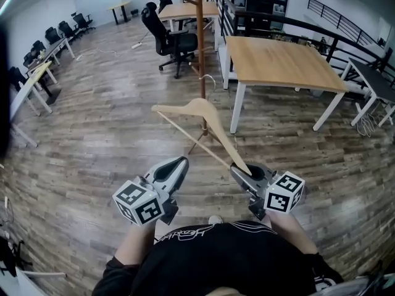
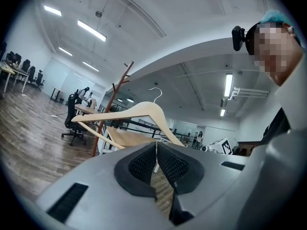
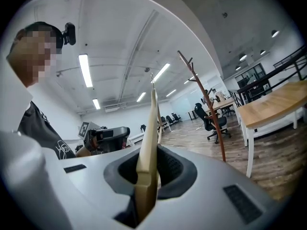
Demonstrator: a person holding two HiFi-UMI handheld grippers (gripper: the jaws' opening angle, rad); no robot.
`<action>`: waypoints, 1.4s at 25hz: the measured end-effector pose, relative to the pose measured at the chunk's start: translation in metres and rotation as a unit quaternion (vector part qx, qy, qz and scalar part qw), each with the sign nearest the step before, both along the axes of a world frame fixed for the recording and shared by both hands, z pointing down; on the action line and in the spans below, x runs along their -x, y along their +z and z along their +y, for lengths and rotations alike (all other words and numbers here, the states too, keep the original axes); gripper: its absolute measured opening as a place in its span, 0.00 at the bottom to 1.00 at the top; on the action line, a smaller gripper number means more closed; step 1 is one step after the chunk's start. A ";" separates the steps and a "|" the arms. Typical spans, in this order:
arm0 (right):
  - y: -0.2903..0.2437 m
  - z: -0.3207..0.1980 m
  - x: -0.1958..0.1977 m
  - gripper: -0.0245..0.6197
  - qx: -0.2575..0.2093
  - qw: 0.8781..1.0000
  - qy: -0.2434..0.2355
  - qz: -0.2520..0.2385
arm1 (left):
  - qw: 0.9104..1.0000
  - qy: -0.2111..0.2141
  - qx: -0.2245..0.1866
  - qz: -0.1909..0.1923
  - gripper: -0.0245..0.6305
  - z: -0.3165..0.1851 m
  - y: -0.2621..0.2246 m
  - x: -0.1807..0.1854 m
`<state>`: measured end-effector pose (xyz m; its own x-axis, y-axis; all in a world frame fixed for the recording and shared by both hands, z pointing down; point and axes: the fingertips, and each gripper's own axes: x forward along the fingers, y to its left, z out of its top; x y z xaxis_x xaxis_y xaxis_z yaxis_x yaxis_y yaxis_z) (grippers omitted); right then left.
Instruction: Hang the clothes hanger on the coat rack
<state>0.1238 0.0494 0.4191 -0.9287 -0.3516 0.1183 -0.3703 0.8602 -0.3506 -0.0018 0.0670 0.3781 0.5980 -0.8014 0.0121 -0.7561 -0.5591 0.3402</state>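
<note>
A pale wooden clothes hanger (image 1: 200, 111) with a metal hook (image 1: 210, 79) is held level in front of me. My right gripper (image 1: 242, 170) is shut on the hanger's right arm end, and in the right gripper view the wood (image 3: 148, 143) stands edge-on between the pads. My left gripper (image 1: 181, 164) hangs to the left of that end, shut with nothing between its jaws; in the left gripper view (image 2: 156, 146) the pads meet and the hanger (image 2: 134, 113) shows beyond them. The brown coat rack (image 1: 200, 42) stands straight ahead past the hanger, also in view as a branched pole (image 3: 207, 102).
A wooden table with white legs (image 1: 281, 63) stands just right of the rack. A black office chair (image 1: 174, 42) sits to its left. Desks and chairs (image 1: 37, 73) line the left wall, and a dark railing (image 1: 259, 17) runs along the back.
</note>
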 end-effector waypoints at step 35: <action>-0.021 -0.284 0.055 0.14 -0.038 0.999 0.018 -0.021 | 0.999 0.013 -0.030 -0.005 0.06 -0.285 -0.022 0.064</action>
